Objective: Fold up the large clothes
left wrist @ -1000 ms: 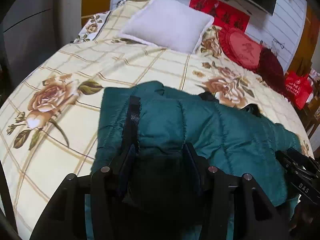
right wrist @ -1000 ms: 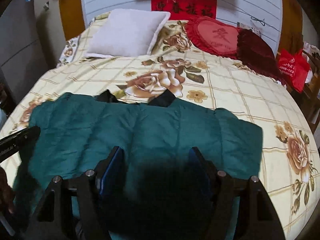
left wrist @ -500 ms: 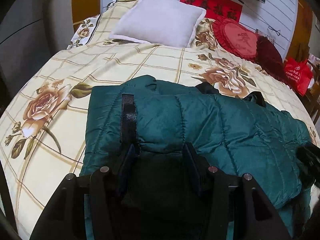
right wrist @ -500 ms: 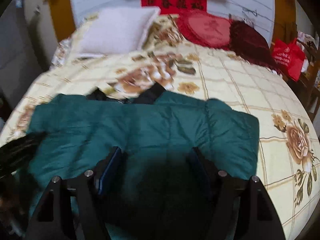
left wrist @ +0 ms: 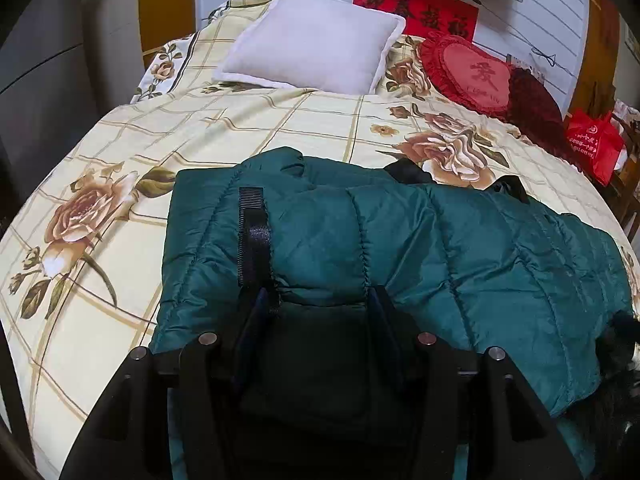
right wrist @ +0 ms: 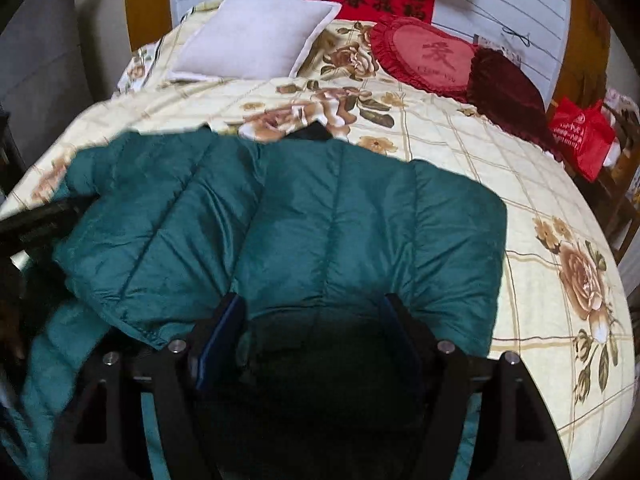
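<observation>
My left gripper (left wrist: 318, 300) pinches a thick fold of the teal quilted puffer jacket (left wrist: 400, 248) at the bottom centre of its frame, beside the black strap (left wrist: 254, 236). My right gripper (right wrist: 314, 312) clamps another bunched fold at its frame's bottom centre. The jacket lies across the lower half of the cream rose-printed bedspread (right wrist: 460, 140), well below the white square pillow (left wrist: 316, 40) at upper centre.
</observation>
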Motion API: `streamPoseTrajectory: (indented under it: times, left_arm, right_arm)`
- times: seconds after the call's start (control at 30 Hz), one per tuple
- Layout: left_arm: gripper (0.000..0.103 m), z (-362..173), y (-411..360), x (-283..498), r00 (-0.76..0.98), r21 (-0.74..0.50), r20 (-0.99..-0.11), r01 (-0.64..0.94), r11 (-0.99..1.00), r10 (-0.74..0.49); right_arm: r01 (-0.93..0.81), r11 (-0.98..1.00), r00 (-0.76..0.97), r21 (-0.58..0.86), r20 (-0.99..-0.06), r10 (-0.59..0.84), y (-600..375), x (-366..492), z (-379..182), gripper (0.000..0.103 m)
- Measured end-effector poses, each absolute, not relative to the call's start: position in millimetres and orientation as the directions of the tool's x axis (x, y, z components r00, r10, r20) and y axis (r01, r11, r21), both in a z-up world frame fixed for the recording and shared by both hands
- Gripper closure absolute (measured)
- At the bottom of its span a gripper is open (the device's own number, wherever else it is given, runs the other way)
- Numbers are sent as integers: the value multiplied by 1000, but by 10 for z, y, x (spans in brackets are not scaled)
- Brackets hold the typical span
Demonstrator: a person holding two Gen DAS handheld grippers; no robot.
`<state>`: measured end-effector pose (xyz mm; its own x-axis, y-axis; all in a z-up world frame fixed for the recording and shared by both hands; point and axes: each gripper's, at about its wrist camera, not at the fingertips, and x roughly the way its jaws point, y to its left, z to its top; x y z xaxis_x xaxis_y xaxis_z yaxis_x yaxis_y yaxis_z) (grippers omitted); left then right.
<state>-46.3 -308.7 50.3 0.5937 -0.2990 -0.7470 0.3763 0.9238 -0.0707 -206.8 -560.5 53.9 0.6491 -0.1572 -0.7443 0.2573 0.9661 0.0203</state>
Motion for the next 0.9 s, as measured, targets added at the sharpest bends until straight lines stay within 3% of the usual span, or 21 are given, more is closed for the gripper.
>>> streamPoseTrajectory:
  times: [0.13, 0.33, 0.53, 0.73, 0.9]
  left_arm:
    - [42, 502, -3095, -464, 599, -60, -746, 373, 926, -290]
    - [41, 497, -3120, -464, 599, -65, -743, 381, 922, -299]
    - [40, 496, -3144, -465, 603, -46, -744, 383, 923, -287]
    - [40, 551, -3019, -517, 587, -100, -743, 377, 921, -321]
    - [40, 696, -2824, -602, 583, -154, -738, 343, 927, -339]
  right_arm:
    - [318, 948, 693, 22, -687, -216, -5753, -2192, 701, 29]
    - [366, 931, 590, -7, -772, -238, -6057, -1975, 398, 28]
    - [377, 926, 576, -23, -777, -254, -6047, -1955, 394, 27]
    - [376, 926, 641, -2, -721, -262, -5912, -2326, 648, 26]
    - [391, 920, 575, -7, -779, -250, -5992, -2287, 343, 18]
